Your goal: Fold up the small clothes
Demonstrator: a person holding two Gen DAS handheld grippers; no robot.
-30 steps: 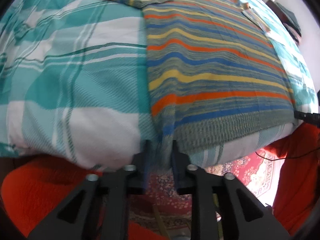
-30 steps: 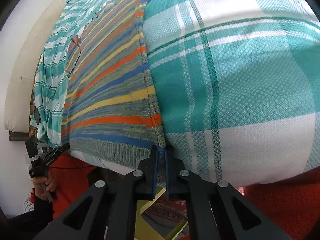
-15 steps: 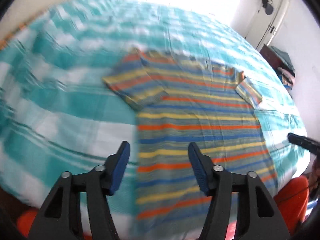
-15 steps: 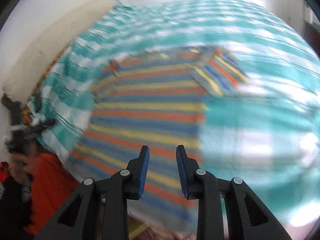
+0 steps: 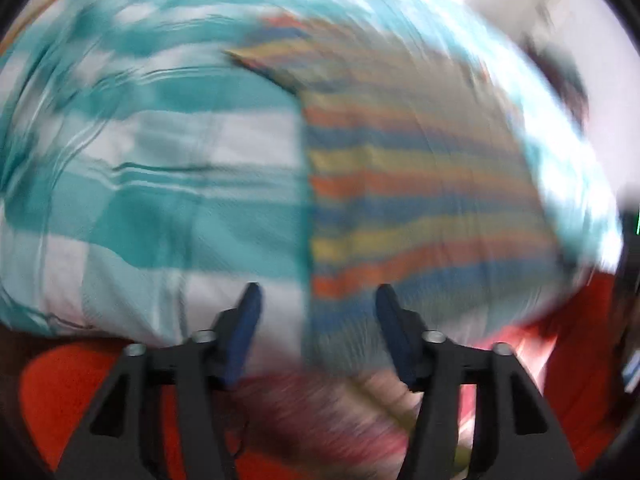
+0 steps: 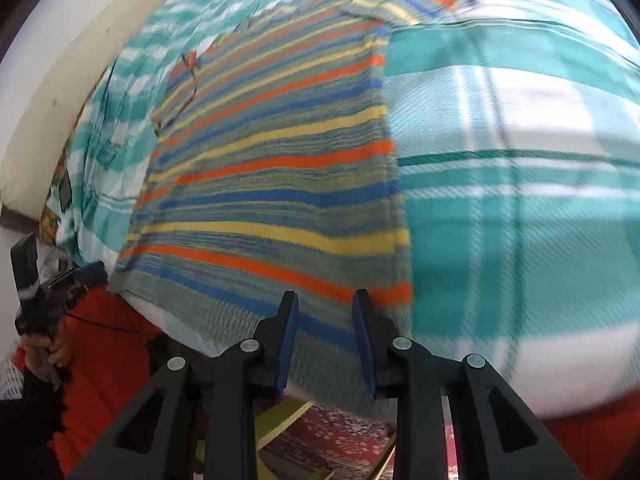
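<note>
- Bed (image 6: 520,200), covered in a teal-and-white plaid sheet, fills both wrist views; its near edge curves across the lower part of each.
- Striped shirt (image 6: 272,168) lies flat, front up, on the bed. Long axis runs from the ribbed hem at the near edge away to the collar at the far side. One short sleeve (image 6: 404,0) is spread out at the far right in the right wrist view.
- Left wrist view is badly motion-blurred; the shirt (image 5: 420,184) shows right of centre, its left side edge running straight away from the camera just right of the midline.
- Left gripper (image 5: 318,336): jaws have just been opening and stand spread wide, nothing pinched. The shirt's near left hem corner appears between and beyond the fingers; contact cannot be confirmed.
- Right gripper (image 6: 325,340): jaws have just parted, now a moderate gap, no cloth clamped. The hem band lies directly beyond the fingertips; the near right hem corner sits just right of the right finger.
- Judgement: each gripper is by its own hem corner, left at left, right at right, both pointing steeply down at the near edge. The shirt extends away from both, so a hem-to-collar fold would carry cloth toward the far side.
- Person's hand (image 6: 42,350) grips the left gripper's handle at the far left of the right wrist view, beside orange clothing.
</note>
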